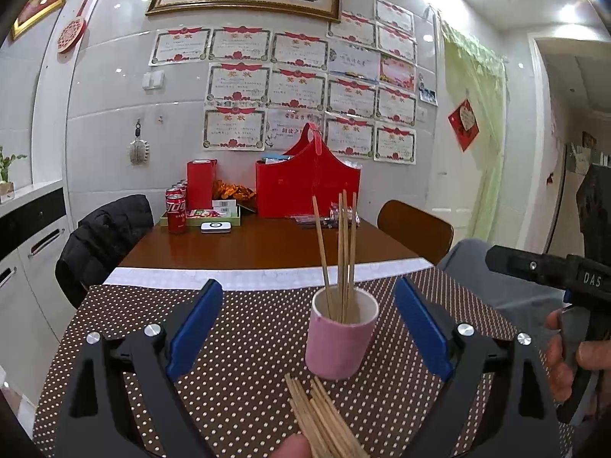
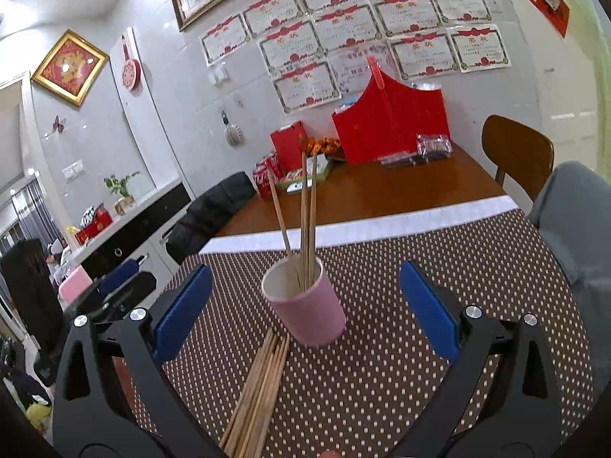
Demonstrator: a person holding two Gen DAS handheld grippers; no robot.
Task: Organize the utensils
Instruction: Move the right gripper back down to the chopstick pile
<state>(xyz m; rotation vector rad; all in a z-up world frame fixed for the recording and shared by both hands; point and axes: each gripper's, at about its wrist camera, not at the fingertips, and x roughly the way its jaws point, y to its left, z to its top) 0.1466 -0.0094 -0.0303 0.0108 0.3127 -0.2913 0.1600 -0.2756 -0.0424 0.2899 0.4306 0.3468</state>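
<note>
A pink cup (image 1: 340,337) (image 2: 307,303) stands on the brown polka-dot mat (image 1: 244,343) (image 2: 401,324) and holds several wooden chopsticks (image 1: 341,255) (image 2: 303,221) upright. A loose bundle of chopsticks (image 1: 322,416) (image 2: 257,389) lies flat on the mat just in front of the cup. My left gripper (image 1: 308,330) is open, its blue fingers on either side of the cup with nothing between them. My right gripper (image 2: 305,311) is open too, hovering above the bundle and cup. In the left wrist view the right gripper's black body (image 1: 565,282) shows at the right, held by a hand.
A wooden table (image 1: 267,244) extends behind the mat, with red cola cans (image 1: 175,210), a red box, a red bag (image 1: 309,187) and a tray at the far wall. Chairs flank the table: one with a black jacket (image 1: 99,240), one wooden (image 1: 416,229), one draped in grey (image 2: 573,221).
</note>
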